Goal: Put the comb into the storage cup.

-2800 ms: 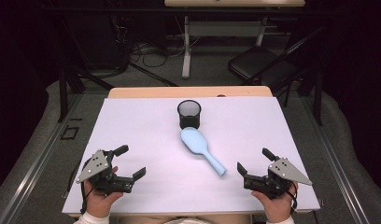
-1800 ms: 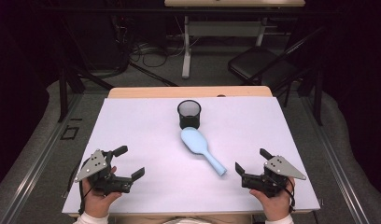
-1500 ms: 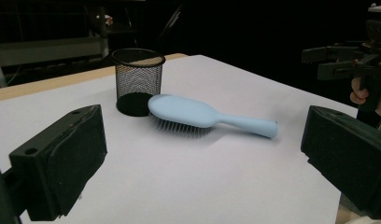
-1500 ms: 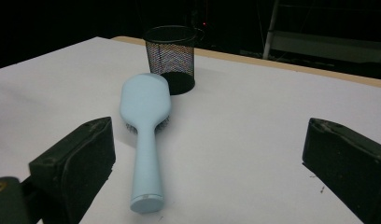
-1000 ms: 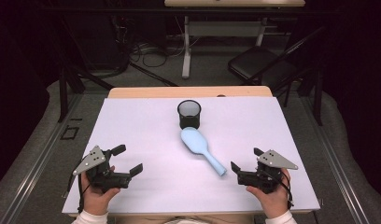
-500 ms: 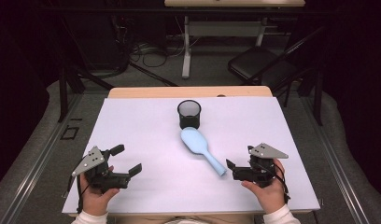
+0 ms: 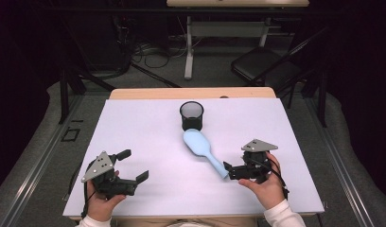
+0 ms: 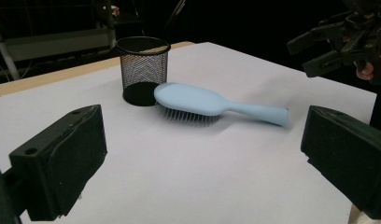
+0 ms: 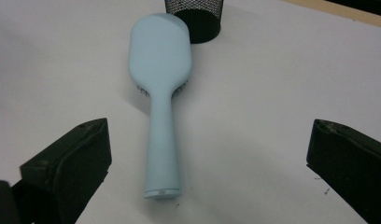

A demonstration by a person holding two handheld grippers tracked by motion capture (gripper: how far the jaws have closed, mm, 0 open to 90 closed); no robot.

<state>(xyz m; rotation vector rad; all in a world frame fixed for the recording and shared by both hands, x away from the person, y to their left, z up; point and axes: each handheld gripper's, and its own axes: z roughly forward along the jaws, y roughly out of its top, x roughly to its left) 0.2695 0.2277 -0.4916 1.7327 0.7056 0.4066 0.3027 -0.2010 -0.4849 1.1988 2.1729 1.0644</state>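
Left gripper (image 7: pixel 129 165): parked near the table's left front corner, jaws spread wide with nothing between them. No job for it yet, so it's best left where it is.

Hairbrush (image 7: pixel 204 151): pale blue, laid bristles-down mid-table, its head just beside the black mesh cup (image 7: pixel 191 115) and the handle angled out toward the right gripper.

Right gripper (image 7: pixel 232 170): jaws have just been opened wider, now fully apart and empty, lined up on the handle's end, which sits just ahead of them and not yet between.

How it's probably done right: the gripper gets eased forward until the handle is centred between the pads, kept low, then squeezed mid-handle so the brush isn't tipped.

White tabletop (image 7: pixel 134 127): smooth-looking, so the brush could get shoved if nudged end-on.
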